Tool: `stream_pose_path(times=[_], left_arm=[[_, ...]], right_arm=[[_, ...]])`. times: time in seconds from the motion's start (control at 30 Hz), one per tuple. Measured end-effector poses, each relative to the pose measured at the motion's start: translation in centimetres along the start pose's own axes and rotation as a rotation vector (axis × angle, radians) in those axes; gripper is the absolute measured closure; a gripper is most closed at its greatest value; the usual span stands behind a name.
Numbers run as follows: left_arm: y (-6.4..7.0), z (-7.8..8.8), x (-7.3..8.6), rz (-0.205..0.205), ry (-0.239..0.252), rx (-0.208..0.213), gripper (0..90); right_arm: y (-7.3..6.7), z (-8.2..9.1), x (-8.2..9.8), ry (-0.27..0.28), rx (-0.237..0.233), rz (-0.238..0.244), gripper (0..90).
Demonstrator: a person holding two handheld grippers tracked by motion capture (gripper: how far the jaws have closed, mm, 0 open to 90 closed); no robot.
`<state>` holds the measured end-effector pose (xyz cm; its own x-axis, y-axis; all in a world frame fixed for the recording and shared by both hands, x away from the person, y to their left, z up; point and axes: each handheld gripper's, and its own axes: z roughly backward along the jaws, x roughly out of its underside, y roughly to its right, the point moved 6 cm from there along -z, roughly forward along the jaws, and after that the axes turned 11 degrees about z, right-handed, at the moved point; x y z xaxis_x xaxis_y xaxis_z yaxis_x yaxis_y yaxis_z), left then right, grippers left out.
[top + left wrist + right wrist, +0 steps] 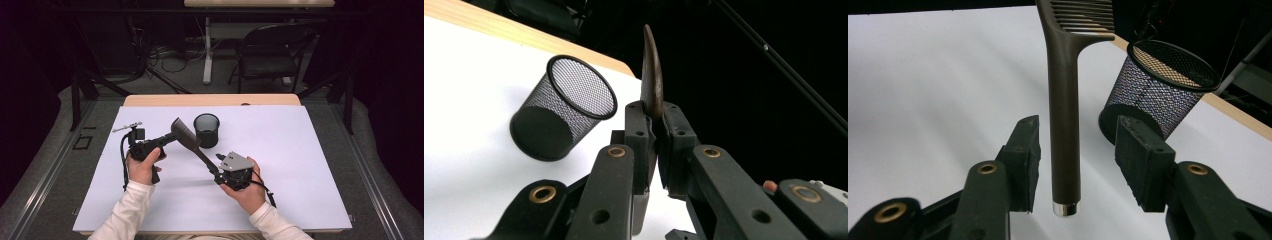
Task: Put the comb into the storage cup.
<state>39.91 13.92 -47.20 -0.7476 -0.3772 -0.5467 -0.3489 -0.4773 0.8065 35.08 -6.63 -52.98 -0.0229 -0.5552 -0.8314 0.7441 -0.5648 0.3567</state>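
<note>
A dark brown comb (pixel 190 142) with a long handle hangs in the air over the white table sheet (pixel 280 165). My left gripper (pixel 172 136) is shut on its toothed head; in the left gripper view the comb (pixel 652 80) stands edge-on between the pressed pads of the left gripper (pixel 655 112). My right gripper (pixel 216 176) is at the handle's end. In the right gripper view the comb handle (pixel 1064 110) runs between the jaws of the right gripper (pixel 1080 150), with a gap on each side, so it stands open.
A black mesh pen cup (pixel 206 130) stands upright just behind the comb, also near both grippers as the mesh cup (pixel 566 107) and mesh cup (pixel 1160 90). A folding chair (pixel 272 50) and another table's leg stand beyond the far edge.
</note>
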Motion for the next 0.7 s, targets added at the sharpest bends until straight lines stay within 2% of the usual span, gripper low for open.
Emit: stream_pose_path(times=[0.33,0.53,0.7], left_arm=[[-0.2,0.7,-0.7,0.002,0.025,-0.006,84.1],[-0.3,1.1,-1.2,0.006,0.041,-0.004,84.1],[-0.4,1.3,-1.5,0.011,0.051,-0.004,84.0]], right_arm=[[0.5,0.4,0.0,0.004,-0.005,-0.023,51.8],[0.6,0.5,0.1,-0.010,-0.004,-0.025,47.3],[0.9,0.6,0.0,0.008,0.011,-0.014,43.5]])
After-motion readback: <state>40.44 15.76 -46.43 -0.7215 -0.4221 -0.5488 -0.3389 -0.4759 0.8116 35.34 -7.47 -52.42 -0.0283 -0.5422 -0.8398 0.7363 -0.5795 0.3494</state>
